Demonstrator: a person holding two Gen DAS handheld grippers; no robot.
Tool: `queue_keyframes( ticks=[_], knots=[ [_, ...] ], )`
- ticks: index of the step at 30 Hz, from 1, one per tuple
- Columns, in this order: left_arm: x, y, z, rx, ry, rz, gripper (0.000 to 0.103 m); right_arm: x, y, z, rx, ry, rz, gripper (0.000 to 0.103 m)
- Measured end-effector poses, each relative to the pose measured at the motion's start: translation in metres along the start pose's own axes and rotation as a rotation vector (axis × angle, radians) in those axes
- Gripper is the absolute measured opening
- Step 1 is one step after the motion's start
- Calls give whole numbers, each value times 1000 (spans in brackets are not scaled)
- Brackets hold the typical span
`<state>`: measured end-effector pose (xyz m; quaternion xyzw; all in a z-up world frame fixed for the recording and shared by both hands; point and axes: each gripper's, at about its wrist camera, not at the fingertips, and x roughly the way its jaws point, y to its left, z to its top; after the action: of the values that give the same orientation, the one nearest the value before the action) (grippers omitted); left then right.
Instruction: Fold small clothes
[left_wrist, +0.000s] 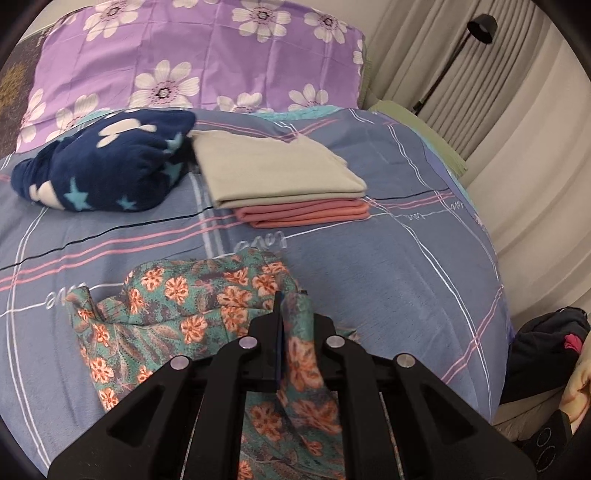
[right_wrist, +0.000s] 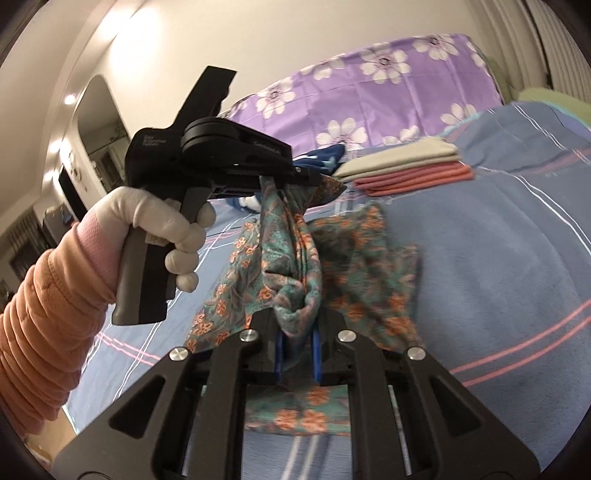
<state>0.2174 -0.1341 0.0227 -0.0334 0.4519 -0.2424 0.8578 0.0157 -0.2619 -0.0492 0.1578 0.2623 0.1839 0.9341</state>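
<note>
- Left wrist view: your left gripper (left_wrist: 282, 306) is clenched on a fold of the floral garment (left_wrist: 192, 295), its dark pads pinching the teal-and-orange cloth so that a strip runs back between the fingers toward the camera
- The remainder of that garment lies crumpled on the blue plaid bedcover (left_wrist: 388, 277), just ahead and to the left of the fingers
- Farther up the bed, a folded beige cloth (left_wrist: 273, 170) rests on a folded pink cloth (left_wrist: 303, 214); a navy star-print blanket (left_wrist: 103, 170) sits beside them, touching the beige one, with a purple flowered pillow (left_wrist: 199, 55) behind
- Right wrist view: your right gripper (right_wrist: 297, 332) grasps a bunched edge of the same floral garment, cloth filling the narrow gap between its blue pads (right_wrist: 279, 350)
- Your gloved left hand (right_wrist: 166, 229) holds the other gripper's handle, and the garment hangs from that gripper, lifted off the bedcover, down to the right one, with its lower part spread on the bed
</note>
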Motion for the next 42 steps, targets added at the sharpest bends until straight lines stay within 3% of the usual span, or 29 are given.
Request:
queue_keyframes(
  ticks=[8, 11, 14, 17, 21, 26, 30, 34, 38, 42],
  knots=[
    [68, -35, -18, 103, 112, 52, 8, 6, -52, -24, 179, 107, -9, 11],
    [80, -42, -25, 134, 139, 57, 20, 10, -66, -38, 235, 153, 6, 11],
    [66, -47, -23, 149, 110, 58, 29, 10, -73, -43, 275, 165, 36, 11],
    [28, -56, -29, 212, 23, 73, 41, 9, -73, -41, 280, 166, 44, 11],
    [-30, -63, -68, 326, -37, 90, 54, 9, -72, -41, 286, 168, 52, 11],
    [-74, -51, -144, 353, -4, 88, 55, 6, -75, -41, 327, 172, 76, 11],
    [-90, -36, -202, 359, 33, 147, 55, 4, -71, -37, 318, 175, 67, 11],
    [-85, -25, -225, 340, 63, 182, 55, 2, -65, -30, 301, 168, 59, 11],
    [-74, -25, -235, 367, 40, 301, 55, -1, -60, -25, 293, 161, 61, 11],
    [-78, -19, -228, 298, -13, 349, 55, -13, -57, -17, 318, 124, 170, 10]
  ],
)
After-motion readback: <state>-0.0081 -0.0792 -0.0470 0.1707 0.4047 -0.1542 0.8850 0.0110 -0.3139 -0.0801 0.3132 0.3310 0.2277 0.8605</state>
